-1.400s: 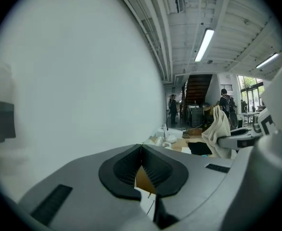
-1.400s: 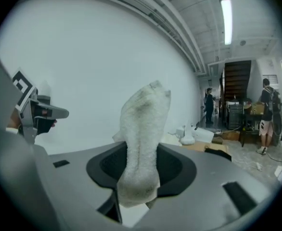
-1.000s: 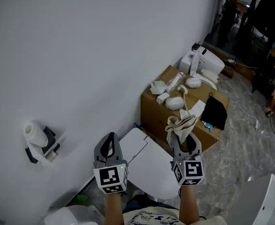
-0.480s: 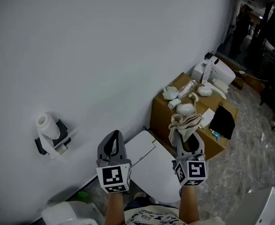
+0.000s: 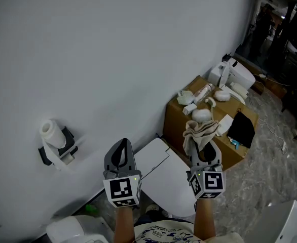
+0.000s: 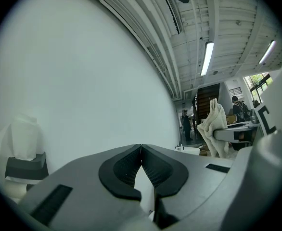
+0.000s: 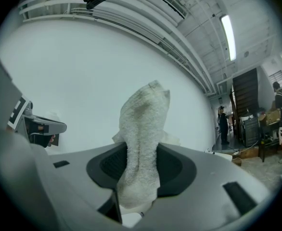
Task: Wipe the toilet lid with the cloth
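Observation:
The white toilet lid (image 5: 163, 178) lies low in the head view, between my two grippers. My right gripper (image 5: 203, 145) is shut on a cream terry cloth (image 5: 201, 131); the cloth (image 7: 142, 138) stands up between the jaws in the right gripper view. My left gripper (image 5: 120, 149) is shut with nothing in it, its pads (image 6: 153, 170) meeting at the tips. Both grippers are held above the lid, pointing toward the white wall (image 5: 98, 59). The cloth (image 6: 214, 131) also shows at the right of the left gripper view.
A cardboard box (image 5: 209, 130) stands against the wall right of the toilet, with white items and a black cloth (image 5: 241, 129) on top. A toilet-roll holder (image 5: 56, 143) hangs on the wall at left. Marbled floor (image 5: 270, 176) spreads to the right; people stand far off.
The view has shifted, so the box and roll holder sit further right in the picture. Both grippers hold nearly the same pose, and the cloth stays gripped.

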